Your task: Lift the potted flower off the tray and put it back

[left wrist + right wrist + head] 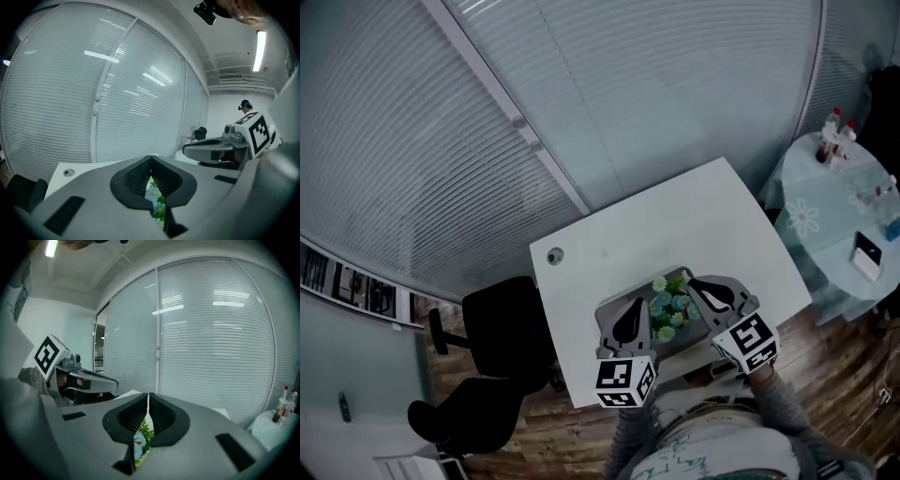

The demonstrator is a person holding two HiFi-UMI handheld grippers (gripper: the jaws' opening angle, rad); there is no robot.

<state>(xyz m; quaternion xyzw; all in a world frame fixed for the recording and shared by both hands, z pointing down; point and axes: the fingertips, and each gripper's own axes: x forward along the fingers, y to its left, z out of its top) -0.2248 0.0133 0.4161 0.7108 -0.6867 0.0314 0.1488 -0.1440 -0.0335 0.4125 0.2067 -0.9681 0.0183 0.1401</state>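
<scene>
The only print that is seen is the black-and-white square pattern on the two marker cubes (625, 382) — one on each gripper. One grey tray (628, 298) is set on the white table (675, 216), and one potted flower (670, 305) with pale blue and yellow blooms is seen in it, the pot itself being hidden. The left gripper (632, 309) is held at the tray's left side and the right gripper (696, 283) at its right, each with fingers pressed together on nothing — and well to the right of the tray two red-capped bottles (834, 141) are stood on a round table (825, 187).
</scene>
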